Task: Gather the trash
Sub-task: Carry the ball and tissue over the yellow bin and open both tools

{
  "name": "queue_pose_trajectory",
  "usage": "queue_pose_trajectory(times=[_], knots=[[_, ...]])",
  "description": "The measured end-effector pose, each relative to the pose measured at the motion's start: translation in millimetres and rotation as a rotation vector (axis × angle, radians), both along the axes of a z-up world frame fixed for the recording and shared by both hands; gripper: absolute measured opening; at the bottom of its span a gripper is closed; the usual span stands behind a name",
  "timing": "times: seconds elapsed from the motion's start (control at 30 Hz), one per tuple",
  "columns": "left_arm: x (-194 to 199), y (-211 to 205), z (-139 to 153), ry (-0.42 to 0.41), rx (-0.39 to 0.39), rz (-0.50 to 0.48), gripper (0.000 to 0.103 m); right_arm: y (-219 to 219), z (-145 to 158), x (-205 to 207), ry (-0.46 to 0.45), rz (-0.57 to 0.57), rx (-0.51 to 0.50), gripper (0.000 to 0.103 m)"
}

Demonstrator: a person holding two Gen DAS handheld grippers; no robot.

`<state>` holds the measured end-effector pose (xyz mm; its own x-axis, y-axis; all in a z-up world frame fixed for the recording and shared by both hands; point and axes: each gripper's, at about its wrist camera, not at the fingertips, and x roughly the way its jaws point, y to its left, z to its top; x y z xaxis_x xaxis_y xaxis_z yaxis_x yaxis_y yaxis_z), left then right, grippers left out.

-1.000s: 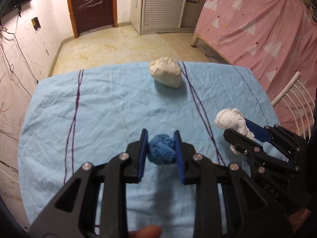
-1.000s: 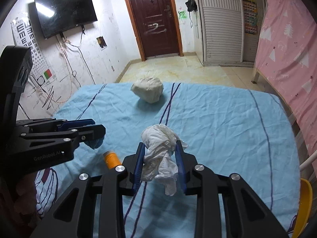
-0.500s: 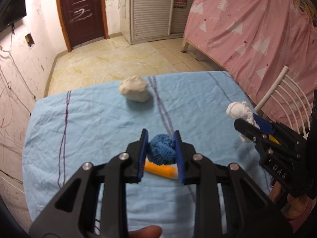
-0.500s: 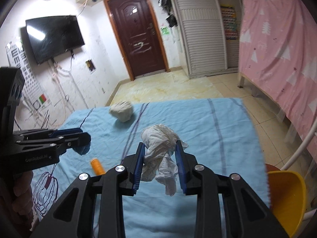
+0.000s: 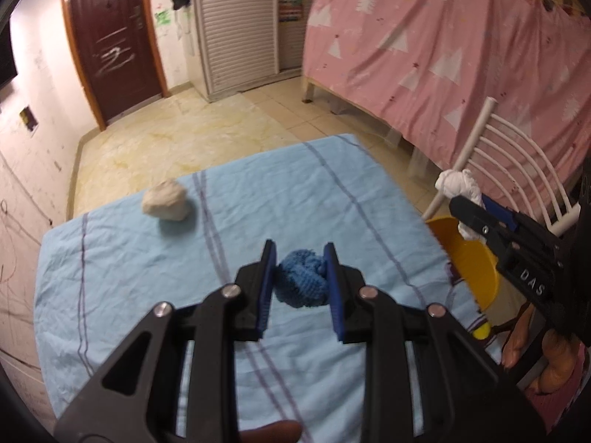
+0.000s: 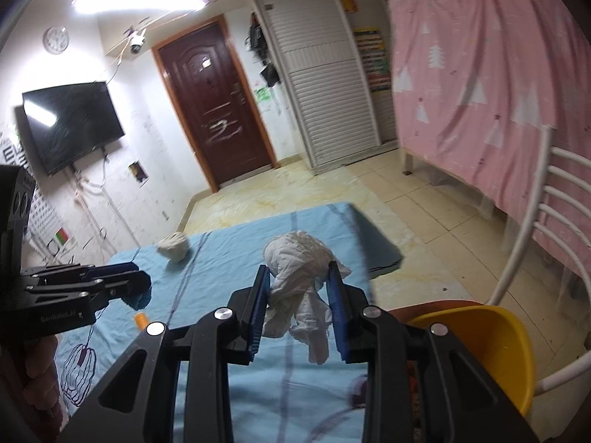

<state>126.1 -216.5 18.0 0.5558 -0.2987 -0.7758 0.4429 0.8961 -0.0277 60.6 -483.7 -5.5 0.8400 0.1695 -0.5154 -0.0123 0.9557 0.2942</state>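
The left tool point(image 5: 299, 277) is clamped down narrow on a blue knitted wad point(image 5: 303, 280), its blue pads pressing the wad from both sides so that it rides clear above the tabletop point(image 5: 110, 277). The right tool point(image 6: 297, 302) is likewise nearly closed on a crumpled white tissue point(image 6: 299, 280); the pads pinch the upper bulk while a loose tail hangs down between them, which suits a soft thing that cannot be gripped evenly.

Each tool carries one piece, probably so that both can be dropped in a single trip. The yellow bin point(image 6: 491, 347) sits off the right edge of the blue-sheeted tabletop, beside a white chair point(image 6: 543, 221), low enough that trash can simply be let fall into it. The right tool's tissue hangs near the bin's rim but not yet over its mouth, as far as the distorted view lets me judge; the blue wad is still over the cloth, further from the bin.

Two things remain on the tabletop: a pale crumpled ball point(image 5: 164, 205) towards the far side, and a small orange cylinder point(image 6: 141, 320) near the left tool, partly hidden. I judge both are left for a later trip since both tools are full.
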Motion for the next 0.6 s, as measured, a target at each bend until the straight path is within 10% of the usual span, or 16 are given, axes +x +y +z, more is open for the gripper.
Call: queue_pose_trajectory(times=[0.6], knots=[[-32,-109,-6,-0.004,0.044,-0.191,0.024,-103,-14,-38,-0.027,-0.201,0.061,0.025]])
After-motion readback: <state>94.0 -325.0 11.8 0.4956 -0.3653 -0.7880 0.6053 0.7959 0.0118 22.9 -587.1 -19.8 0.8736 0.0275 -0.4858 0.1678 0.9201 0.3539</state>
